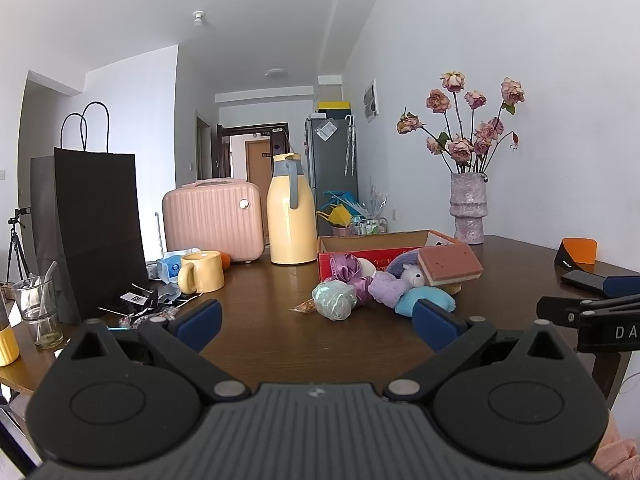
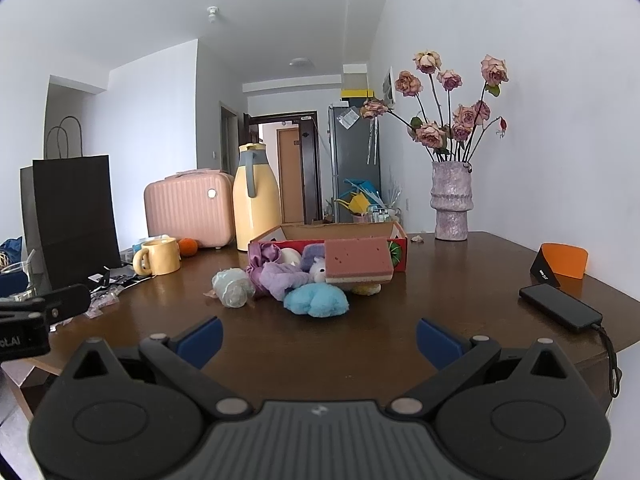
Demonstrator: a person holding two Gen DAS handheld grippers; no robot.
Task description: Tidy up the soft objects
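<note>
Leaning spongy pink slab (image 2: 359,259) over fluffy plush heap (image 2: 316,299).

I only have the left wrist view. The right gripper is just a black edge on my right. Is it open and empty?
Observer: Yes. The right wrist view shows the right gripper open, with nothing between its fingers, above bare table.
Operator: What is the black slab half hidden behind it?
Observer: A flat black device lying near the table's right edge. A cable is plugged into its near end and hangs over the edge.
</note>
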